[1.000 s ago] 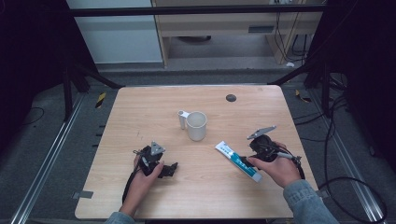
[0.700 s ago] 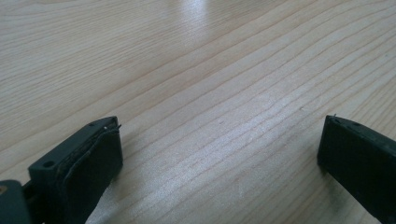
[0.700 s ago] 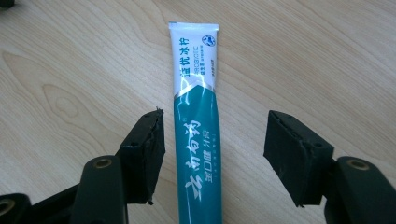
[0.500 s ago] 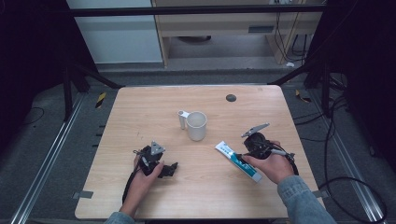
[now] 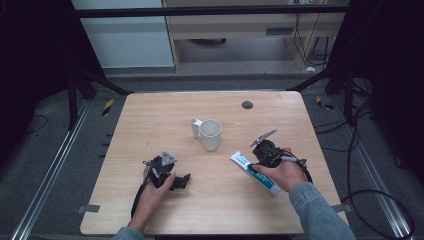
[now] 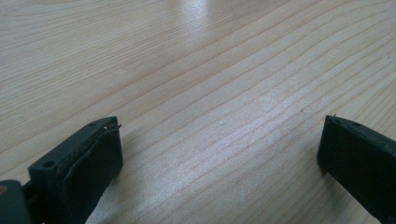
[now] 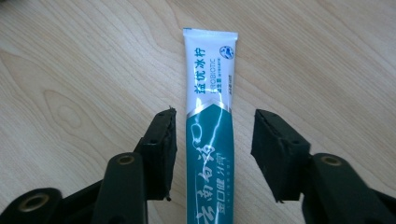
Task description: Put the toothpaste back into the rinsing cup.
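The toothpaste tube (image 7: 208,135) lies flat between my right gripper (image 7: 212,149) jaws, which have just been closing without yet pinching it; lifting remains.

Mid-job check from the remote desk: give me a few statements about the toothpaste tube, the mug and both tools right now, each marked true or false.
1. The toothpaste tube lies flat on the table between the right tool's jaws. True.
2. The right tool's pads already squeeze the tube. False: the jaws have just been closing, but a gap shows at the right pad.
3. The left tool holds the white mug. False: its jaws stand wide apart over bare wood.
4. The mug stands upright. True.
5. The tube is inside the mug. False: it lies on the table, apart from the mug.
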A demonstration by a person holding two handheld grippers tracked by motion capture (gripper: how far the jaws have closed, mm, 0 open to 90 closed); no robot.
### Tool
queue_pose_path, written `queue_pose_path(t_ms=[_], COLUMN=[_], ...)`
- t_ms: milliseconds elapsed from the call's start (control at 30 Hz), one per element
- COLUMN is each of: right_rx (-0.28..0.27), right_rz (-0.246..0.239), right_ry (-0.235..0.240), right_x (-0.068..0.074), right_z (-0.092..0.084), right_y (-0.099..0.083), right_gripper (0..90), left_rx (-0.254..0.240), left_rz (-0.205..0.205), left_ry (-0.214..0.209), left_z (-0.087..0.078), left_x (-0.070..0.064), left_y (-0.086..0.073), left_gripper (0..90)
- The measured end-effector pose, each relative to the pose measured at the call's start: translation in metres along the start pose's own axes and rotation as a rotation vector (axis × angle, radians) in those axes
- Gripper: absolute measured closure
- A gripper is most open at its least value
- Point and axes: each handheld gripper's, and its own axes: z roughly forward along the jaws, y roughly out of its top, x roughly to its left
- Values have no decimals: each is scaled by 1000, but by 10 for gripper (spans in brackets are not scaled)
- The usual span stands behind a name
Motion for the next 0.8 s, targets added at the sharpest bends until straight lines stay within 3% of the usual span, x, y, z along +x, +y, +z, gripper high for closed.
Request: queue_pose_path(t_ms=[67, 433, 800], right_rx=[15, 43, 95], right_rz=[18, 15, 39], right_ry=[10, 20, 24], right_x=[-1, 1, -1], right_z=[4, 15, 31], right_y=[1, 5, 8], right_gripper=[534, 547, 495], left_rx=[1, 0, 1], left_rz=[0, -1, 2], left_ry=[0, -1, -1], left_z=[0, 1, 2], left_x=[0, 1, 1], left_y=[0, 1, 2], left_gripper=[0, 0, 0])
